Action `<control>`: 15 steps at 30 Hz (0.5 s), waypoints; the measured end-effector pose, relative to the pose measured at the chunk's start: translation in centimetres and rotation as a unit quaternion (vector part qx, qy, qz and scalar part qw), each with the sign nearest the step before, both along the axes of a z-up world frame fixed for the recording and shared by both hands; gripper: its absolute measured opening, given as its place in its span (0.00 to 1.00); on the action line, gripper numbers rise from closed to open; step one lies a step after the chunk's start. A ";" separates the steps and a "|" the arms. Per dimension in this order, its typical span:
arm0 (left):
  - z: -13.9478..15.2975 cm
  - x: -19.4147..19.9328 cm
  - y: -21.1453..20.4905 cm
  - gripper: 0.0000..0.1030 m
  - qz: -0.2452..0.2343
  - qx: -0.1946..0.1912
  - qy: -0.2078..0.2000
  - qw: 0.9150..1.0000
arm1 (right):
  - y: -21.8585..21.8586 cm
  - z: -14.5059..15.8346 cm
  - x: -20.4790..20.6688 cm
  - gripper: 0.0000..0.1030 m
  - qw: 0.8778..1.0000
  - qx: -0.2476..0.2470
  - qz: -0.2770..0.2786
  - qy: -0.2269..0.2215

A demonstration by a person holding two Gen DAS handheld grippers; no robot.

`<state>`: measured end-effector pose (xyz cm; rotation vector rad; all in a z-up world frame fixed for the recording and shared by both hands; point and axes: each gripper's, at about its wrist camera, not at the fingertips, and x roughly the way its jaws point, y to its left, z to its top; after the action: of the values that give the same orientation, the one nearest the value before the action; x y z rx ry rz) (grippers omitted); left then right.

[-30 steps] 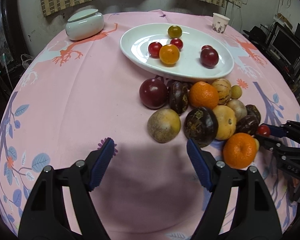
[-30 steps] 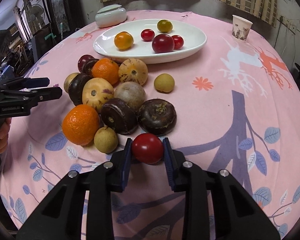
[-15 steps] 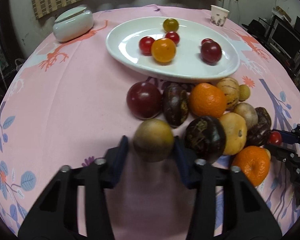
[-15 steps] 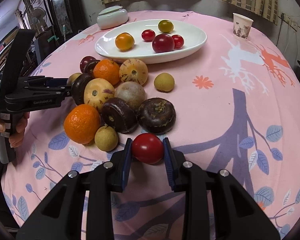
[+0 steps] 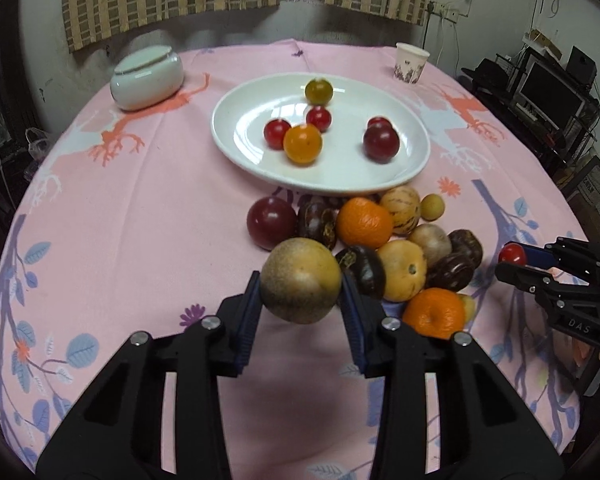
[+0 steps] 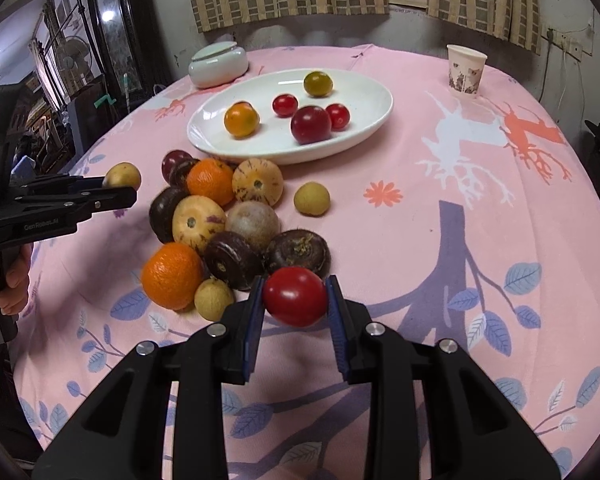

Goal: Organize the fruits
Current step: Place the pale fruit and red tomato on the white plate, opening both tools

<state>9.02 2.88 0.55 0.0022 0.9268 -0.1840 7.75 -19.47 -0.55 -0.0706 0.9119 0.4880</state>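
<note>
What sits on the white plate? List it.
On the white plate: an orange tomato, a green-yellow one, a large dark red fruit, two small red tomatoes. Nothing covers them in the right wrist view.

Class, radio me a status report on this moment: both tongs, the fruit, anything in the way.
Left tongs shut on brown fruit. Right tongs shut on red tomato. White plate holds six fruits; fruit pile sits between tongs and plate.

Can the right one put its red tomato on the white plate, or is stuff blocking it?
Probably yes. The right hand-held gripper holds the red tomato off the cloth, and the fruit pile sits low, so it can go over to the white plate.
</note>
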 end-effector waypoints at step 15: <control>6.5 5.9 -2.6 0.38 -0.018 0.015 -0.063 0.998 | 2.4 8.2 6.9 0.30 0.995 -0.009 0.016 -0.102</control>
<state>14.88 0.28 7.00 0.0578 0.8046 -0.2016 14.64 -17.04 7.64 -0.1500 0.7161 0.4934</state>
